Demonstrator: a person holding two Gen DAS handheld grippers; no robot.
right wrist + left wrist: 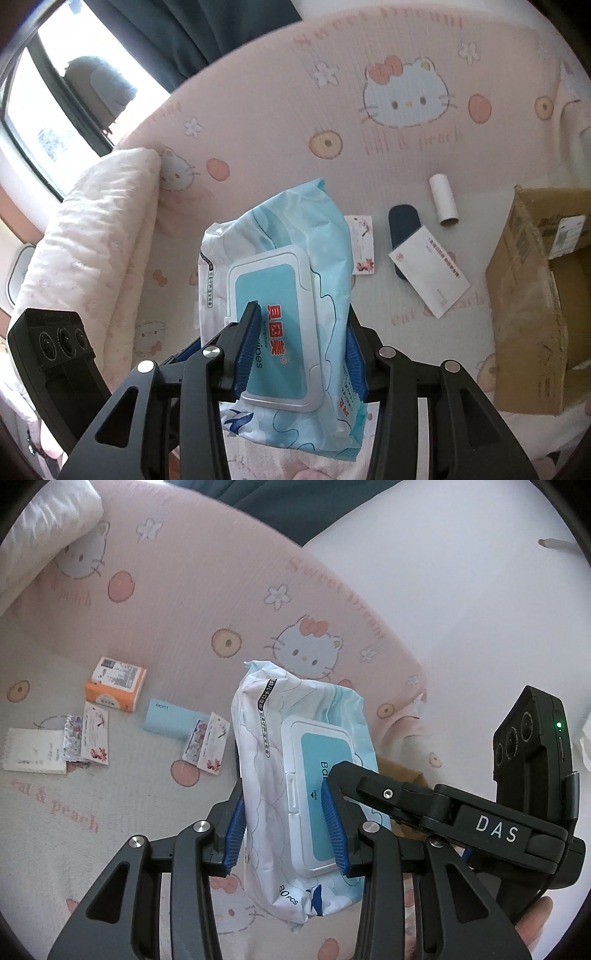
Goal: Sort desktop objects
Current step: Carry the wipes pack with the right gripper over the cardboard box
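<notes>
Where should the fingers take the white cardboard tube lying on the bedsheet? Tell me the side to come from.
Grip the white cardboard tube across its middle, coming from above with the fingers on either long side. It lies flat on the bedsheet, apart from the dark blue case, so both flanks look free; the open ends would likely crush.

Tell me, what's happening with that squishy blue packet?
A person holds two grippers, and both grip one soft blue-and-white wet-wipes pack above the pink cartoon-cat bedspread. The left gripper and right gripper clamp their jaws on its sides. Small boxes and cards lie below; a brown cardboard box waits nearby.
</notes>
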